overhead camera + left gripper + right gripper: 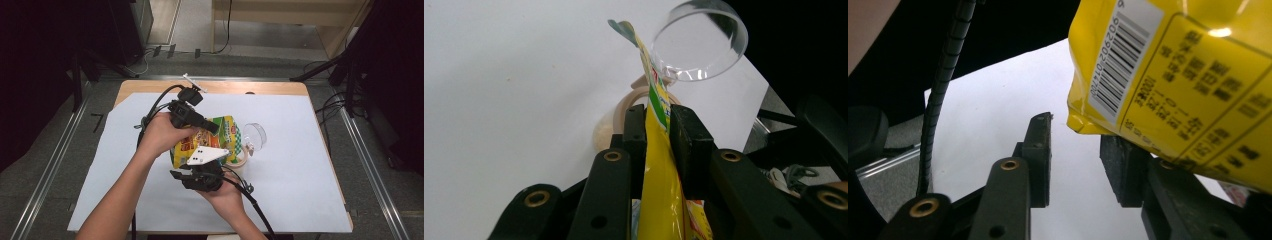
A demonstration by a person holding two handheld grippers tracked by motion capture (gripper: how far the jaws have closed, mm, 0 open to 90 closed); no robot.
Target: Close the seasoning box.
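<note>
snack bag (1193, 75) cut off by frame edge

The white surface (300, 165) is bright and evenly lit from above, while the floor around it is dim and nearly black at the corners. A small shiny glare spot sits on the yellow bag (1198, 75), and the black jaws below it look soft and blurry.

Yellow snack bag (210, 142) with green-checked edge and black barcode, clear cup (254, 134), black tongs (658, 131), white table sheet (300, 165)
</note>
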